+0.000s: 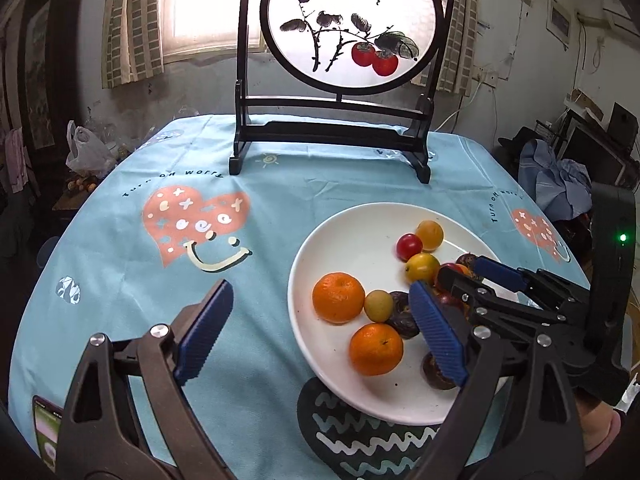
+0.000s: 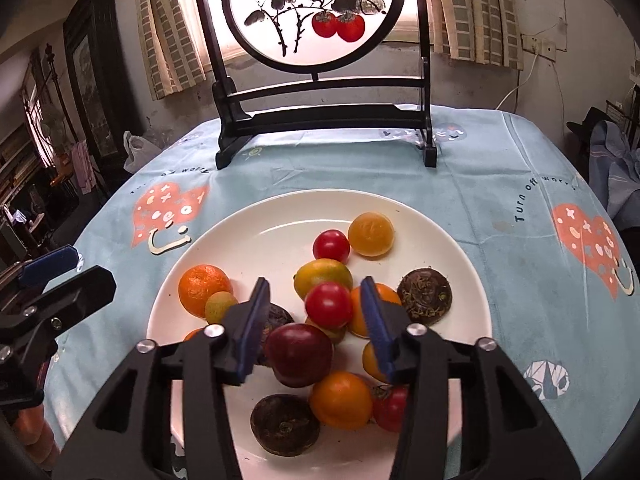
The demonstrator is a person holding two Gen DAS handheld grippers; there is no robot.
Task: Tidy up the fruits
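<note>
Fruit lies heaped on a round white ceramic plate (image 2: 256, 236) that sits on a light-blue printed tablecloth (image 2: 500, 184) over the table. On the plate's left part rest two orange mandarins, one farther back (image 1: 338, 297) and one nearer the rim (image 1: 376, 349), with a small yellow-green round fruit (image 1: 378, 305) touching the farther one. Toward the back of the plate lie a small red cherry tomato (image 2: 331, 245) and, just beside it, a yellow-orange round fruit (image 2: 371, 234). At the right sits a dark brown, dried-looking disc-shaped fruit (image 2: 425, 296); a second one like it (image 2: 285, 425) lies near the front rim.

The right gripper (image 2: 316, 324) hovers low over the middle of the pile, its blue ribbed pads apart, with a red cherry tomato (image 2: 328, 305) and a dark red plum-like fruit (image 2: 299, 354) between them; neither pad visibly touches either fruit. An orange tomato (image 2: 341, 400) lies just in front of the plum-like fruit.

The left gripper (image 1: 320, 332) is spread wide, holding nothing, one pad over the bare cloth left of the plate and the other over the plate's near right part.

Behind the plate stands a dark wooden frame (image 1: 332, 128) holding a round translucent screen painted with red persimmons (image 1: 352, 20). A phone (image 1: 46, 428) lies at the table's near left edge.
</note>
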